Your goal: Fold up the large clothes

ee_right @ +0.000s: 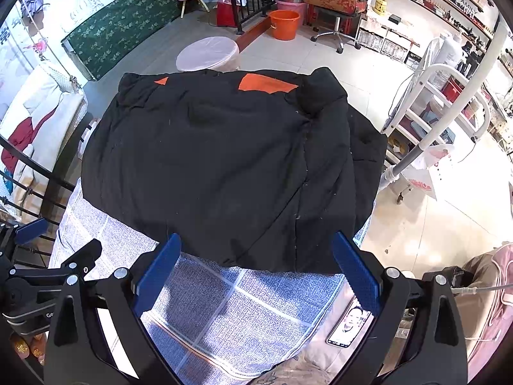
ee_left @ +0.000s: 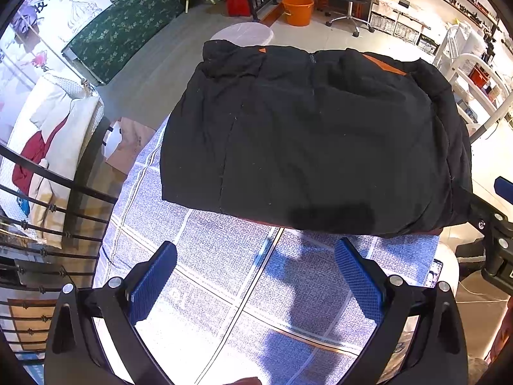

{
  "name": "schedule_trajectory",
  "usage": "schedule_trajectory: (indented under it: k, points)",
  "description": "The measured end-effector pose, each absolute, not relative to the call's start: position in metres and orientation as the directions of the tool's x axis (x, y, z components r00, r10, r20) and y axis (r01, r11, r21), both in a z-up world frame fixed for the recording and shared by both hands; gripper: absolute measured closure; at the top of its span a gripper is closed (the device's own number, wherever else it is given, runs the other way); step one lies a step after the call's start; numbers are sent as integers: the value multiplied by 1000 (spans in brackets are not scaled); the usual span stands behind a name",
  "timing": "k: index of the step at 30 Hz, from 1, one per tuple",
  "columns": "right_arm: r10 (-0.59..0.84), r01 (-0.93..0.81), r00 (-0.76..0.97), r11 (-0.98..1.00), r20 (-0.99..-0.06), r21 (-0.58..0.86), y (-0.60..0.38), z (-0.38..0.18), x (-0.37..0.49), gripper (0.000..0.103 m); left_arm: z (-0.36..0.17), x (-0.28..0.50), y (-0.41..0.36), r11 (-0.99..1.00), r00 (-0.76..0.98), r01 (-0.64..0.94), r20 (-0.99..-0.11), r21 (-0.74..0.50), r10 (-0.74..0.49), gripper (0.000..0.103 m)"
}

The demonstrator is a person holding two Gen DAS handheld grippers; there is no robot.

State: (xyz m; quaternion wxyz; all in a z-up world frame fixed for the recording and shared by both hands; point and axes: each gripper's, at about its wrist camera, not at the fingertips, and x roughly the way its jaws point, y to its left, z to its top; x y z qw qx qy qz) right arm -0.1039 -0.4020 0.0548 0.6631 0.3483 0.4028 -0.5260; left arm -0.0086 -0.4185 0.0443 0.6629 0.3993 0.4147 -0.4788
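A large black padded jacket [ee_left: 304, 134] with orange patches lies folded into a thick rectangle on a blue-and-white checked cloth [ee_left: 224, 272]. It also shows in the right wrist view [ee_right: 224, 166], with the orange patches [ee_right: 266, 83] at its far edge. My left gripper [ee_left: 255, 250] is open and empty, held over the cloth just short of the jacket's near edge. My right gripper [ee_right: 255, 243] is open and empty, its fingertips at the jacket's near hem. The right gripper also shows at the right edge of the left wrist view [ee_left: 500, 224].
A phone [ee_right: 351, 324] lies on the table's near right corner. A black metal railing [ee_left: 48, 208] stands to the left. A round white stool [ee_right: 208, 53], an orange bucket [ee_right: 283, 24] and an office chair [ee_right: 336, 6] stand beyond. White shelves [ee_right: 433, 106] stand to the right.
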Motion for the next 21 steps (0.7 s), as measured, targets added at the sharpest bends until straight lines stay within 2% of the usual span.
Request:
schedule_trajectory:
  k: [21]
  points:
    - [-413, 978, 120, 208, -903, 35, -406, 53, -104, 9, 41, -10, -418, 220, 208, 964, -933, 146, -293, 6]
